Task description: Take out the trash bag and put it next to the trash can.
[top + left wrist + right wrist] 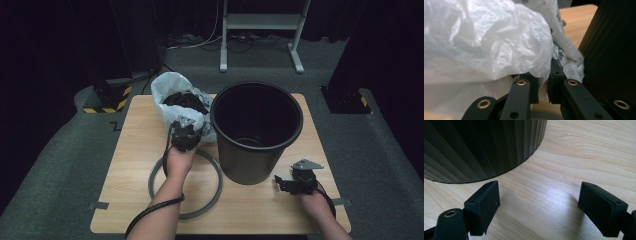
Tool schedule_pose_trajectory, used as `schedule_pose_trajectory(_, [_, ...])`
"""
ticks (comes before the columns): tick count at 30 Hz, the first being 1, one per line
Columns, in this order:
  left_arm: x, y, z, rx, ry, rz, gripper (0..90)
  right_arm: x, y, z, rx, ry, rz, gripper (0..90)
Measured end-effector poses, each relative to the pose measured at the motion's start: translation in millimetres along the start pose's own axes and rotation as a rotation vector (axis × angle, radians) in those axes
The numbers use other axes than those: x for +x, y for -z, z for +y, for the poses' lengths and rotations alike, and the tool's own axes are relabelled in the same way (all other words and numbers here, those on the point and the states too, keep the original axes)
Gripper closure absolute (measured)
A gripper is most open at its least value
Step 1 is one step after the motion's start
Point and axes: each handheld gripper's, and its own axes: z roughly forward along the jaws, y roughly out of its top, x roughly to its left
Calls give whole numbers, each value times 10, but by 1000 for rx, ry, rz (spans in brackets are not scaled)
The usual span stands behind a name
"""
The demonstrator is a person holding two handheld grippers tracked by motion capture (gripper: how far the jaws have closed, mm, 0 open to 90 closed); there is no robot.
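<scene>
Left gripper point(542, 91) view alone reveals jaws pinching white bag point(499, 45).

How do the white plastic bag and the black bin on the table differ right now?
The white plastic bag is crumpled, thin and see-through; the black bin is rigid, ribbed and opaque. The bag holds dark contents; the bin's inside is too dark to tell. The left gripper has its jaws pinched on the bag, while the bin stands untouched near the open right gripper. Both sit open-topped on the wooden table.

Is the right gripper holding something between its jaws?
No, in the right gripper view the right gripper has its jaws wide apart over the bare wooden table.
</scene>
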Motion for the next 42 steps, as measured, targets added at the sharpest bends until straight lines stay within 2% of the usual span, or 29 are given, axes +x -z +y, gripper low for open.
schedule_pose_trajectory(5, [-46, -135, -3, -2, 1, -8, 810, -3, -1, 1, -1, 4, 1, 172])
schedule_pose_trajectory(9, [-117, -227, -99, 28, -21, -24, 777, 2, 1, -1, -1, 5, 4, 173])
schedule_pose_trajectory(12, [-156, -222, -155, 27, -29, -29, 665, 0, 2, -2, -1, 6, 6, 172])
schedule_pose_trajectory(14, [-165, -182, -168, 9, -28, -31, 551, -1, 0, -1, 0, 5, 8, 171])
schedule_pose_trajectory(17, [-158, -85, -177, -1, -39, -39, 441, -3, 0, -1, 0, 9, 7, 172])
schedule_pose_trajectory(23, [-154, 123, -241, -2, -79, -48, 322, -3, 0, -1, -1, 9, 7, 171])
schedule_pose_trajectory(27, [-134, 270, -318, 10, -112, -49, 280, 2, 1, -2, -1, 6, 5, 172])
schedule_pose_trajectory(32, [-19, 423, -472, 44, -146, -34, 265, 3, 1, -2, -1, 6, 4, 172])
schedule_pose_trajectory(39, [254, 590, -719, 127, -148, 12, 270, 5, 2, -3, -1, 5, 3, 172])
schedule_pose_trajectory(42, [393, 639, -810, 167, -126, 24, 263, 5, 2, -2, -1, 4, 3, 171])
